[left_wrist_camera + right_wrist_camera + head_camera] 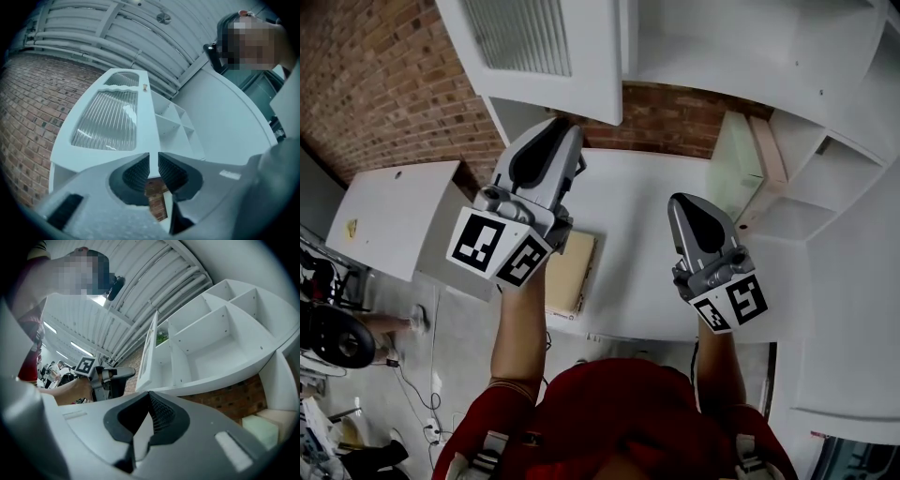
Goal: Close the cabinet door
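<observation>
The white cabinet door (544, 47) with a ribbed glass pane stands swung out from the wall cabinet (750, 47) at the top of the head view. My left gripper (555, 127) reaches up to the door's lower edge. In the left gripper view the door (112, 122) fills the middle, and its bottom corner runs down between the ribbed pads (139, 171) of my left gripper (153, 159), which grip it. My right gripper (680, 202) hangs apart at the right, over the counter. Its jaws (150, 394) are shut with nothing between them. The right gripper view shows the door (149, 348) edge-on beside the open shelves (211, 338).
A white counter (637, 234) lies below the cabinet, with a beige board (567, 272) under my left arm. A pale green block (736, 159) and a pinkish board (769, 150) lean at the counter's right. Brick wall (384, 84) lies behind. A second white surface (394, 216) sits at the left.
</observation>
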